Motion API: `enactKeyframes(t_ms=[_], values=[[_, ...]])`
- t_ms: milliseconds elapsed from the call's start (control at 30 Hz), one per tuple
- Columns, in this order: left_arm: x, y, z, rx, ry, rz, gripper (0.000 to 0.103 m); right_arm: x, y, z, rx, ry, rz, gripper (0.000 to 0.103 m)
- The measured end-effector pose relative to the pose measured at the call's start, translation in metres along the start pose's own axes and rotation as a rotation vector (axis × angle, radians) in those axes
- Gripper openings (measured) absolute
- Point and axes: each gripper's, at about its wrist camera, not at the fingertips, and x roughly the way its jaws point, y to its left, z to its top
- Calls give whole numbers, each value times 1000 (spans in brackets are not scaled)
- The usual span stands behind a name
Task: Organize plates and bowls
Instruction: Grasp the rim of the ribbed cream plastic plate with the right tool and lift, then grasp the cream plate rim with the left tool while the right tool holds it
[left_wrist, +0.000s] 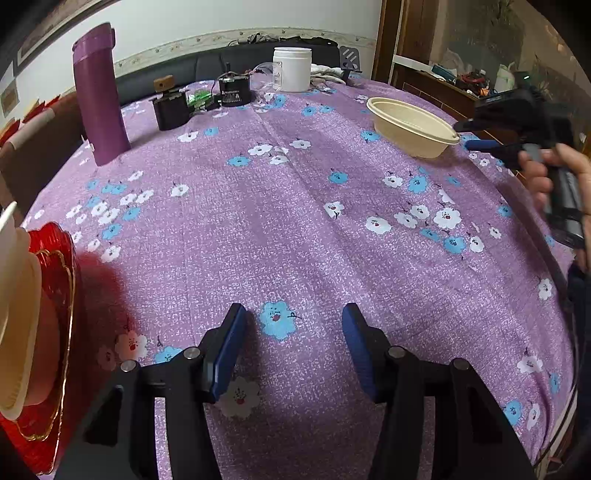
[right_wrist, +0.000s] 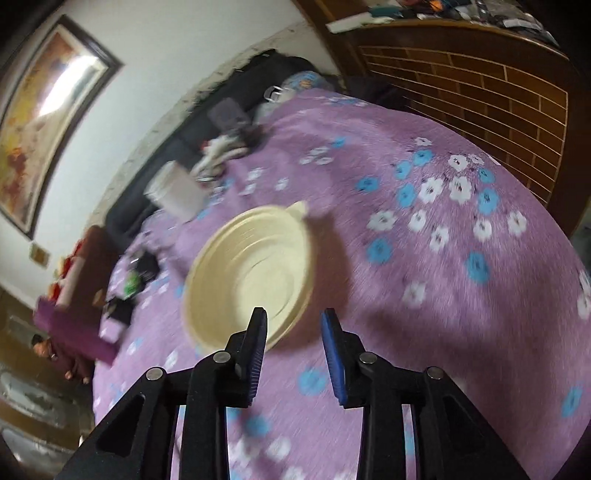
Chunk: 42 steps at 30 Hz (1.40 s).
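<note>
The left hand-held gripper (left_wrist: 293, 325) hangs over the purple flowered tablecloth (left_wrist: 295, 229) of the table with its blue-padded jaws apart and nothing between them. Only the left wrist view shows the stack at its far left edge: a red plate with a gold rim (left_wrist: 55, 332) carrying cream bowls (left_wrist: 18, 314), cut off by the frame. The same view takes in a tall purple flask (left_wrist: 98, 96), a white lidded jar (left_wrist: 292, 69) and small black electronic parts (left_wrist: 234, 88) along the table's far side; the label on one black part is too small to read. At the right, a single cream bowl (left_wrist: 413, 127) sits upright on the cloth, and the right hand-held gripper (left_wrist: 476, 134), held in a hand (left_wrist: 554, 177), reaches its tips to just beside the bowl's rim.

The right wrist view, blurred, looks down into that cream bowl (right_wrist: 251, 273), showing its ribbed inside and a small tab on the rim. The right hand-held gripper (right_wrist: 293, 325) has its jaws parted, gripping nothing; the left finger overlaps the bowl's near rim, though contact cannot be told. This view alone shows a framed painting (right_wrist: 48, 118) on the wall and a wooden lattice panel (right_wrist: 480, 92) beyond the table.
</note>
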Motion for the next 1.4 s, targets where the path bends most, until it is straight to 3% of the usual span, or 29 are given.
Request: enactKeyframes(t_ms=[100,133,167,267,467,600,733,900,1067,1167,1333,1400], values=[[-1,1,-1,-1,-3,-8,53,23,-9,10,23,33,28,32],[-1,0,-1,1,-4,-10,53,27,-10,8,31,48,47,18],[-2,0,-1,3,-7,-13,53,28,-10,6,28,61,65,13],[-4,0,0,9,-25,-19,53,12,-2,-11,31,45,104,9],[-26,14,-4,-50,-135,-62,53,-29,19,-76,97,121,267,9],[-40,33,-9,-147,-163,-124,53,-51,32,-131,117,180,364,9],[-48,41,-17,-158,-144,-130,53,-51,33,-168,109,209,326,13],[-50,41,-15,-165,-115,-175,53,-66,49,-198,-139,261,278,23],[-53,34,-6,-158,-124,-198,53,-94,52,-182,-248,159,218,23],[-49,30,1,-163,-111,-209,53,-91,51,-165,-289,121,188,23],[-36,24,9,-158,-80,-195,53,-66,53,-150,-313,135,193,23],[-31,20,11,-143,-78,-179,44,-54,57,-149,-330,151,198,23]])
